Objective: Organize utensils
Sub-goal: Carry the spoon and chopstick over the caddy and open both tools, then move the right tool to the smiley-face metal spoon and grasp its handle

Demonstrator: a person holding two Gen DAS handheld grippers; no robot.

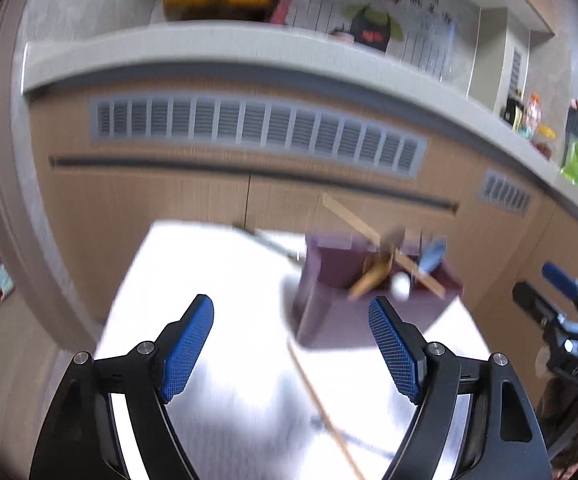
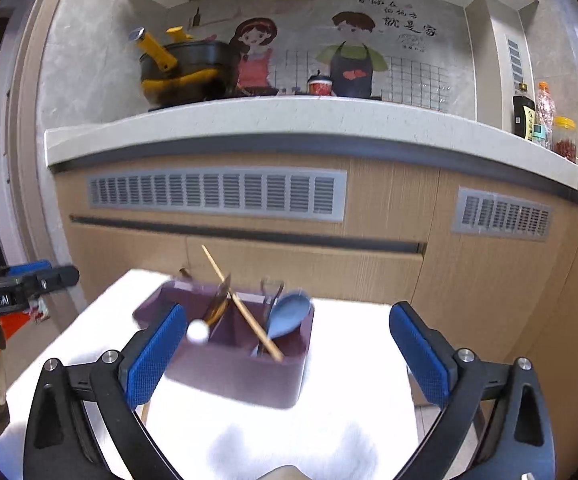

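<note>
A purple compartmented utensil holder (image 2: 245, 364) stands on a white table (image 2: 341, 420); it also shows in the left wrist view (image 1: 337, 312). In it lean a blue spoon (image 2: 289, 314), a wooden chopstick (image 2: 245, 308), a white-tipped utensil (image 2: 198, 331) and metal tongs (image 2: 271, 300). One loose chopstick (image 1: 321, 408) lies on the table in front of the holder. My left gripper (image 1: 291, 344) is open and empty above the table, left of the holder. My right gripper (image 2: 289, 344) is open and empty, just in front of the holder.
Behind the table are wooden cabinets with grey vents (image 2: 217, 194) under a stone counter (image 2: 289, 120). A black and yellow pot (image 2: 185, 72) and bottles (image 2: 537, 112) stand on the counter. The table's edges drop to the floor left and right.
</note>
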